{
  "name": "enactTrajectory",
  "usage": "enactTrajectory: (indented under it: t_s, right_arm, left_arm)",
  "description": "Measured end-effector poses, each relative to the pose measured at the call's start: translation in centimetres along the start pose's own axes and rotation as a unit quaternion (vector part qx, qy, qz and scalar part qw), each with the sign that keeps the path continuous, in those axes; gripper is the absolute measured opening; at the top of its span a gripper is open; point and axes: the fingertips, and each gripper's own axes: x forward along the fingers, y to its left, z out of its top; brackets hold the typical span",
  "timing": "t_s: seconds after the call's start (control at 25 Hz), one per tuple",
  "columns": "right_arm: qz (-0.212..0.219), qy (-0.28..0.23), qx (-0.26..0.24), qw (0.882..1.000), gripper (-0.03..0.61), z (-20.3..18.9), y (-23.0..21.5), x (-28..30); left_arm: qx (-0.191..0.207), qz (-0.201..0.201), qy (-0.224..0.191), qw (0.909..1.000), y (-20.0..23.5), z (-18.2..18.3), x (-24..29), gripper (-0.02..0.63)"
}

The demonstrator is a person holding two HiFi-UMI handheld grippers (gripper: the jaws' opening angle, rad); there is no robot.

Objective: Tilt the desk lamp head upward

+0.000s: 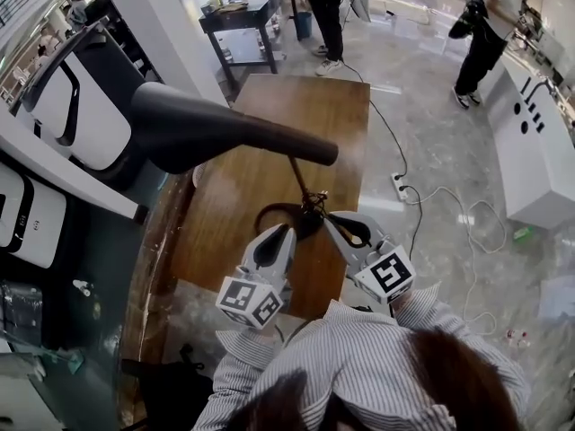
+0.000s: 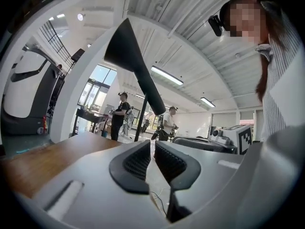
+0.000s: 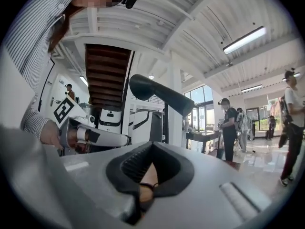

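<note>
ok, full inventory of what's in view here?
cone-headed metal desk lamp: 1, black, on the wooden table, base near the grippers
rectangular wooden table: 1, brown, centre
plastic power strip: 1, white, floor right of the table
loose cables: several, white, trailing across the floor
small side table: 1, dark, beyond the wooden table
bulky rounded machines: at least 2, white and black, left
long counter: 1, white, far right
bystanders: 2 plainly seen, dark trousers, standing at the far end
striped shirt: 1, grey and white, bottom edge
left gripper: 1, grey, jaws slightly apart, nothing between
right gripper: 1, grey, jaw tips together, by the lamp's foot
</note>
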Motion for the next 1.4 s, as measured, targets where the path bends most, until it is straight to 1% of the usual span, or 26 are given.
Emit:
enactTrajectory:
  t_s: [0.08, 0.12, 0.28, 0.36, 0.44, 0.52, 0.8, 0.96, 1.16, 1.4]
  right_arm:
    - [0.001, 0.017, 0.004, 1.0, 0.0, -0.4, 0.2, -0.1]
    - [-0.001, 0.025, 0.005, 1.0, 0.0, -0.6, 0.3, -0.1]
    - [-0.002, 0.044, 0.012, 0.999, 0.0, -1.3, 0.9, -0.1]
    - [0.005, 0.052, 0.019, 0.998, 0.0, -1.5, 1.4, -0.1]
    - [0.008, 0.053, 0.027, 0.998, 0.0, -1.6, 1.7, -0.2]
    - [0.007, 0.054, 0.033, 0.998, 0.0, -1.7, 1.8, -0.3]
    - [0.007, 0.059, 0.033, 0.998, 0.0, -2.1, 2.4, -0.7]
    - [0.004, 0.059, 0.035, 0.998, 0.0, -2.2, 2.5, -0.8]
    - [0.002, 0.06, 0.038, 0.997, 0.0, -2.2, 2.7, -1.0]
    - [-0.005, 0.053, 0.037, 0.998, 0.0, -1.9, 2.6, -1.3]
  left_arm:
    - [0.002, -0.007, 0.009, 0.9999, -0.7, -0.6, 0.5, 0.009]
    - [0.004, -0.007, 0.012, 0.9999, -0.9, -0.9, 0.7, 0.005]
    - [0.014, -0.001, 0.022, 0.9997, -1.2, -1.8, 0.7, 0.005]
    - [0.003, -0.003, 0.03, 0.9995, -1.3, -2.4, 0.7, 0.005]
    - [-0.009, -0.007, 0.037, 0.9993, -1.5, -2.8, 0.6, 0.005]
    - [-0.013, -0.007, 0.041, 0.9991, -1.8, -3.0, 0.6, 0.005]
    - [-0.032, -0.01, 0.049, 0.9982, -2.2, -4.1, 0.2, 0.005]
    - [-0.034, -0.016, 0.053, 0.9979, -2.5, -4.4, 0.1, 0.005]
    - [-0.034, -0.021, 0.055, 0.9977, -2.9, -4.6, -0.1, 0.005]
    - [-0.055, -0.021, 0.05, 0.997, -2.8, -4.7, 0.0, 0.005]
